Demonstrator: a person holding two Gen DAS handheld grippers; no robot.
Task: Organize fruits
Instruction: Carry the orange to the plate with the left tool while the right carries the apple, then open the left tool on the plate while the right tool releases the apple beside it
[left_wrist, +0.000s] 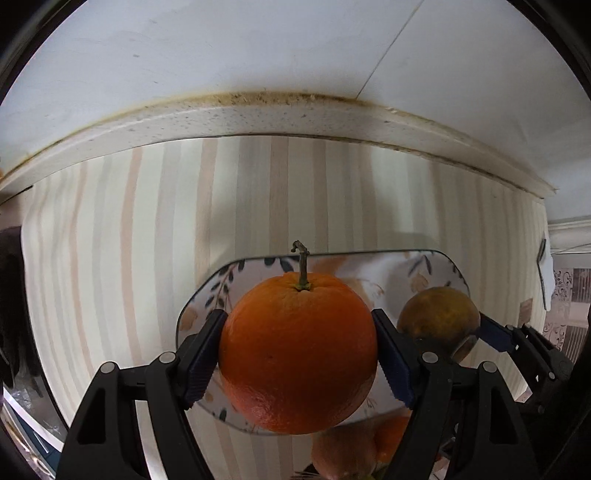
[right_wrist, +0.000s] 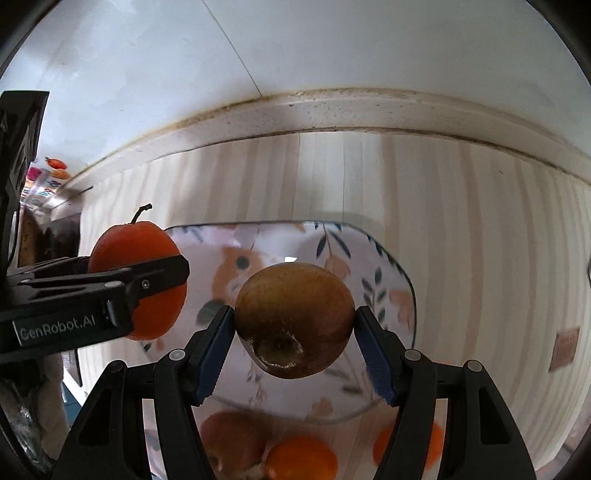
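Note:
My left gripper (left_wrist: 298, 354) is shut on a large orange (left_wrist: 298, 354) with a short stem, held over a flower-patterned plate (left_wrist: 373, 264). My right gripper (right_wrist: 294, 338) is shut on a brownish-green apple (right_wrist: 294, 317), and it also hangs above the same plate (right_wrist: 369, 258). In the left wrist view the apple (left_wrist: 437, 317) shows to the right, pinched by blue pads. The right wrist view has the orange (right_wrist: 147, 240) at the left, clamped in the other gripper. Both pairs of blue pads press the fruit's sides.
The plate lies on a striped tabletop (left_wrist: 122, 258) that ends at a speckled ledge (left_wrist: 258, 114) below a white wall. Near the front edge lie more fruit: a reddish apple (right_wrist: 232, 439) and two oranges (right_wrist: 301, 459).

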